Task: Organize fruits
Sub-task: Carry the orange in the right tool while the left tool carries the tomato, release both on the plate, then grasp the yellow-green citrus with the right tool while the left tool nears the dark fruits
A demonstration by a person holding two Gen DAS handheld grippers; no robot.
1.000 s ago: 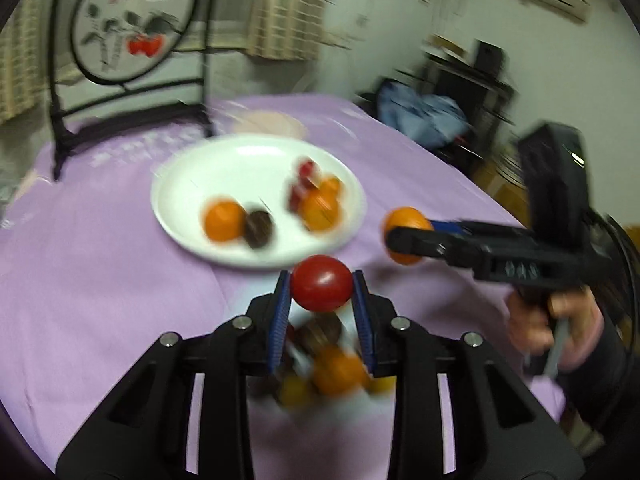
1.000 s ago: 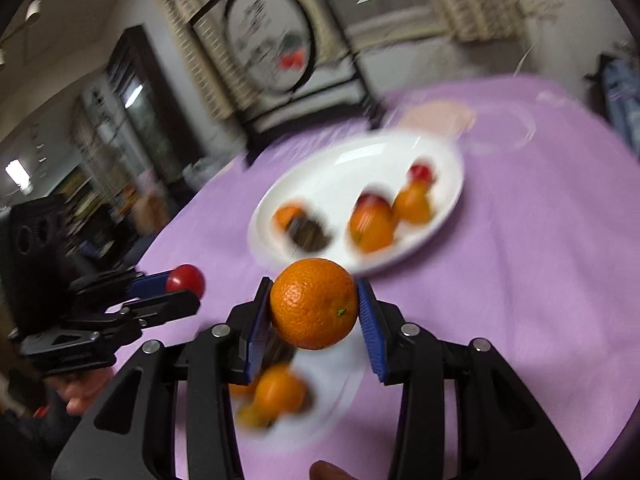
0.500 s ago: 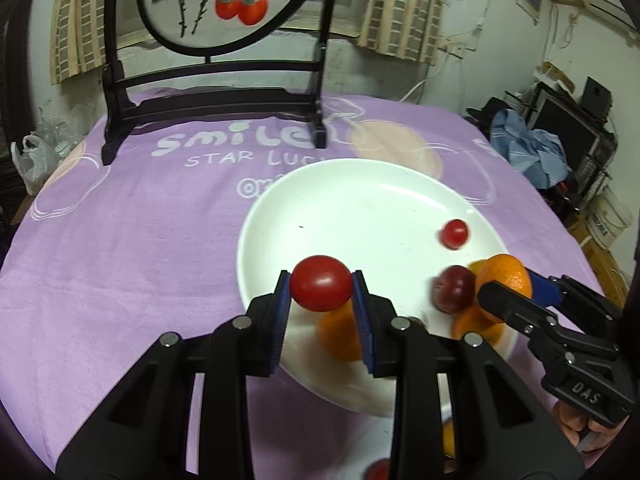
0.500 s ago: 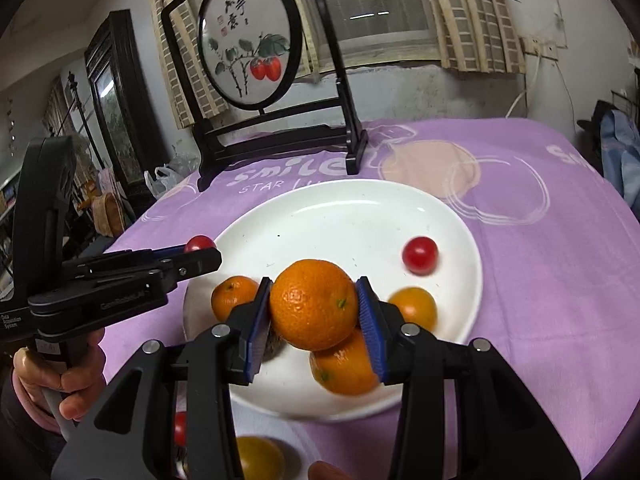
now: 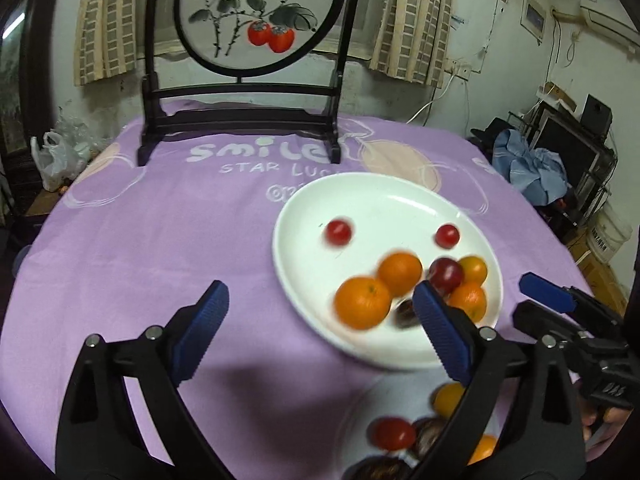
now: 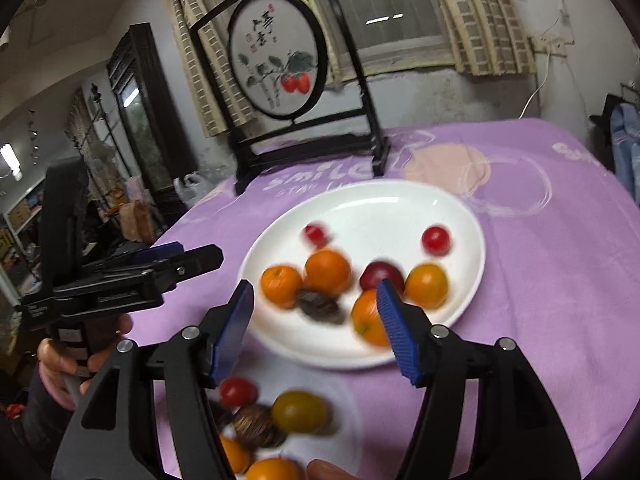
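A white plate (image 5: 384, 200) (image 6: 372, 208) on the purple cloth holds several oranges, red cherry tomatoes, a dark plum and a dark brown fruit. A red tomato (image 5: 338, 232) (image 6: 315, 233) and an orange (image 5: 399, 273) (image 6: 327, 271) look motion-blurred on the plate. My left gripper (image 5: 320, 328) is open and empty, just in front of the plate's near left rim; it also shows in the right wrist view (image 6: 180, 258). My right gripper (image 6: 314, 320) is open and empty over the plate's near rim, and shows in the left wrist view (image 5: 548, 300).
A second, nearer white dish (image 5: 360, 412) (image 6: 348, 404) holds several more fruits below the grippers. A black-framed round painted screen (image 5: 256, 16) (image 6: 280, 64) stands at the table's far side. Clutter and shelves surround the table.
Both grippers have opened. The red tomato left my left gripper and the orange left my right gripper; both now lie on the far plate. Both grippers pulled back slightly.
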